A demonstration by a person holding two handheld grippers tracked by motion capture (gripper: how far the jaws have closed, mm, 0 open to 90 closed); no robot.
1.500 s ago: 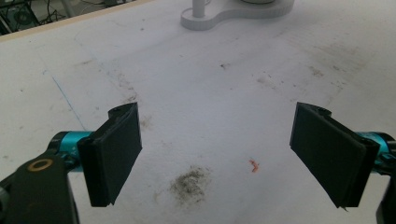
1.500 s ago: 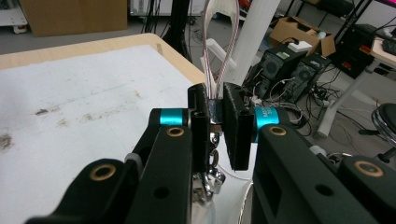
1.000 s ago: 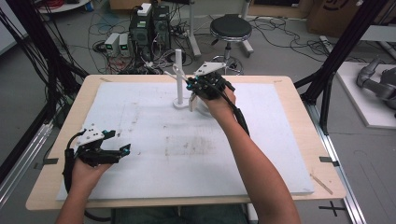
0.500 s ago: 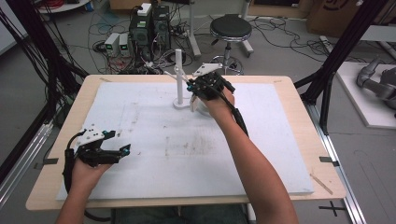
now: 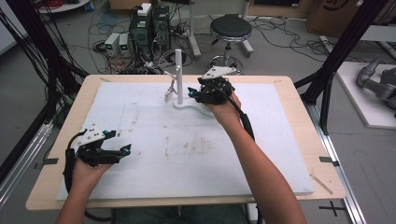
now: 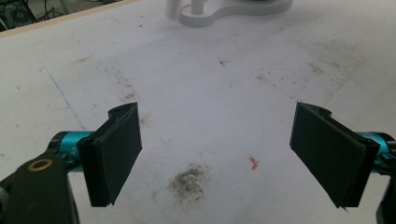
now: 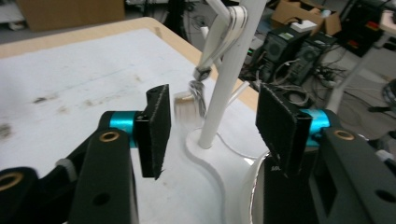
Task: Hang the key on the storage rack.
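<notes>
A white stand (image 5: 179, 70) with a tall post rises from a curved base (image 5: 189, 105) at the far middle of the table. A white strap with a small metal piece (image 5: 170, 88) hangs from the stand's side peg. My right gripper (image 5: 196, 93) is just right of the post, and its jaws have just been opening. In the right gripper view the strap (image 7: 223, 35) and the blurred metal piece (image 7: 189, 100) dangle beside the post (image 7: 229, 79), and the right gripper (image 7: 217, 128) is open, its pads touching nothing. My left gripper (image 5: 120, 152) rests near the front left, the left gripper (image 6: 219, 158) wide open over bare board.
A white, smudged board (image 5: 261, 154) covers the wooden table (image 5: 306, 116). Beyond the far edge stand computer boxes (image 5: 149, 23), cables and a round stool (image 5: 230, 29). Black frame legs (image 5: 327, 79) flank the table. The stand's base (image 6: 224, 11) lies ahead of the left gripper.
The right gripper's jaws have opened and let go of the strap's metal piece, which now swings free from the peg. The left hand has not moved.
</notes>
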